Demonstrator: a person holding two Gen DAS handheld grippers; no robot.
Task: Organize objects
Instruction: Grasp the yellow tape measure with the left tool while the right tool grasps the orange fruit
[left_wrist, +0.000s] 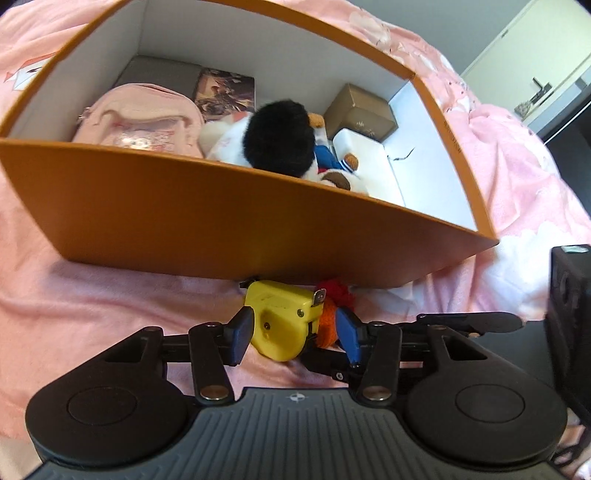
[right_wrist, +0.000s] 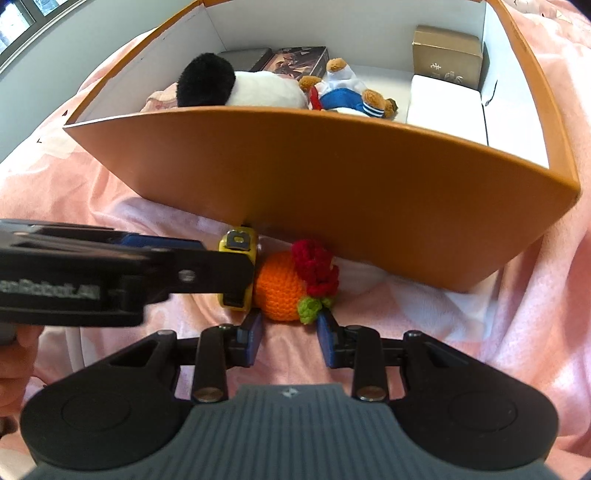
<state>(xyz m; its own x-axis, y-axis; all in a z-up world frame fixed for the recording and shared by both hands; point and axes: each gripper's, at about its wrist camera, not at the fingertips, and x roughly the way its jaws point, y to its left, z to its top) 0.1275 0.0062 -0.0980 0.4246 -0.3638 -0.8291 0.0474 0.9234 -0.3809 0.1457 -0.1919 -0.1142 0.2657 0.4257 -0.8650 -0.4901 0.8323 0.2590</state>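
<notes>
Down on the pink blanket, just in front of the orange box, two small things lie side by side: a yellow tape measure and an orange crocheted fruit with a red knitted top and a green leaf, the two touching each other. The left gripper straddles the tape measure, its blue pads parted around the yellow case; one pad sits right at the case's side, the other stands off it by the orange fruit, so no squeeze there. The right gripper comes in low at the fruit, jaws half-parted, pads either side of its near edge without pressing. Inside the box: a pink pouch, a black-and-white plush, a small teddy bear, a brown carton, a white box.
</notes>
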